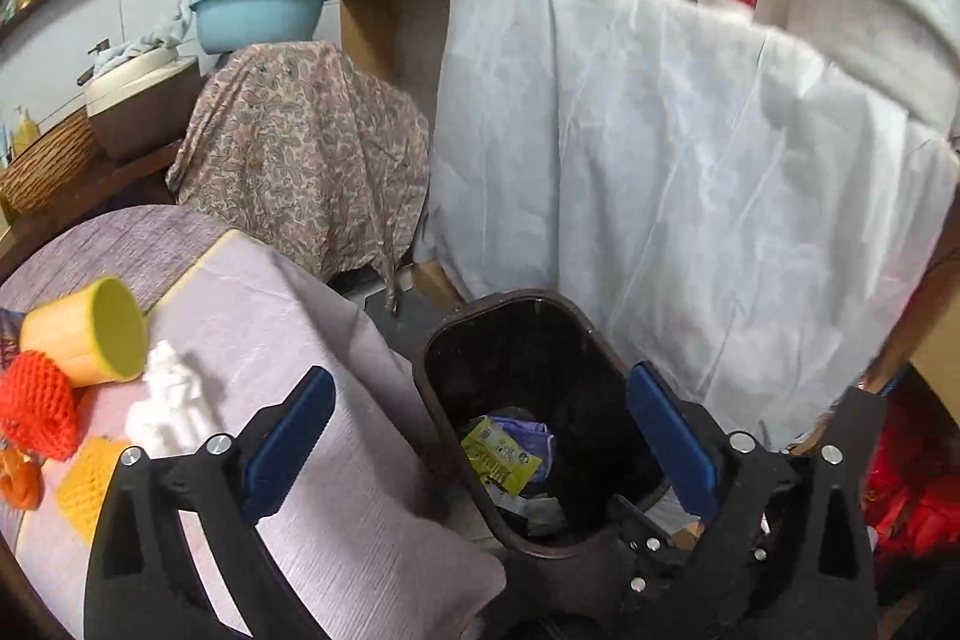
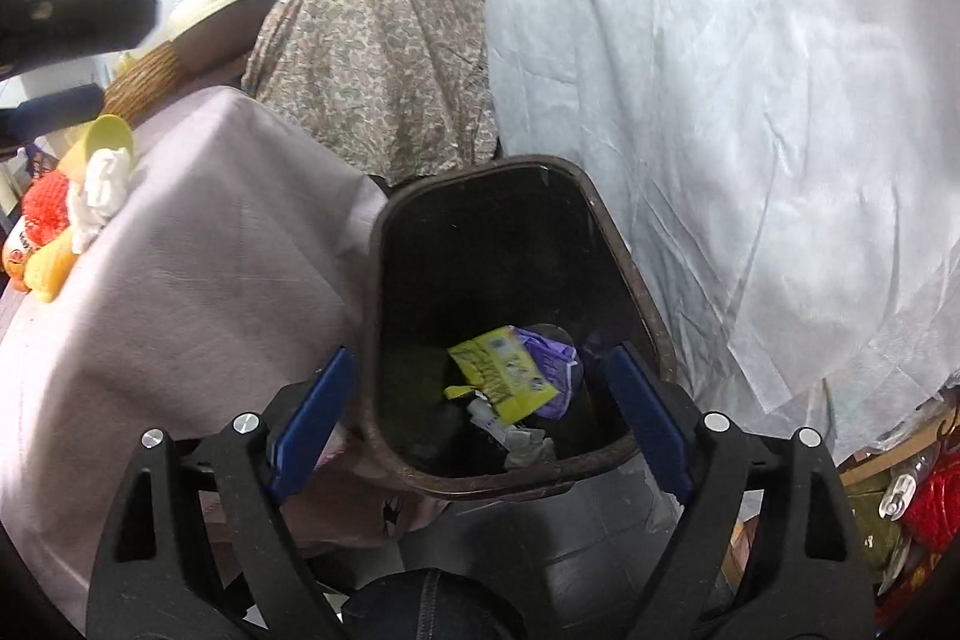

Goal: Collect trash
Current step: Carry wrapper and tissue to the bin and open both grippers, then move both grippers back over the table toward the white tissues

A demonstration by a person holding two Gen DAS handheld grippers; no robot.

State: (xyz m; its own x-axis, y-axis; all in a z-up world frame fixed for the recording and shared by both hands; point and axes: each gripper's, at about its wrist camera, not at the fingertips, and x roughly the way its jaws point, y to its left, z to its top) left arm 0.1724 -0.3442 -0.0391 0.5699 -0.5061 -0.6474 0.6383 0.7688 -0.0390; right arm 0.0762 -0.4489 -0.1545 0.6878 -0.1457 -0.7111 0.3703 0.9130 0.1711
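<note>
A dark brown trash bin [image 1: 510, 297] [image 2: 480, 169] stands on the floor beside a table draped in a lilac cloth [image 1: 336, 460] [image 2: 210, 250]. At its bottom lie a yellow wrapper [image 1: 501, 457] [image 2: 504, 370], a purple wrapper [image 1: 528, 433] [image 2: 552, 358] and paper scraps. My left gripper [image 1: 480, 382] hangs open over the bin with nothing between its blue pads. Over the same bin my right gripper [image 2: 480, 358] is open and empty too. On the table lie a tipped yellow cup [image 1: 90, 334] [image 2: 105, 139], a crumpled white tissue [image 1: 168, 400] [image 2: 102, 184], an orange foam net [image 1: 36, 406] [image 2: 48, 208] and a yellow foam net [image 1: 90, 478] [image 2: 51, 268].
A white sheet [image 1: 660, 160] [image 2: 720, 100] hangs right behind the bin. A patterned cloth [image 1: 300, 148] [image 2: 372, 58] covers something behind the table. Red bags and clutter [image 1: 900, 490] [image 2: 930, 496] sit on the floor at the right. The left gripper's fingers [image 2: 78, 22] show at the upper left.
</note>
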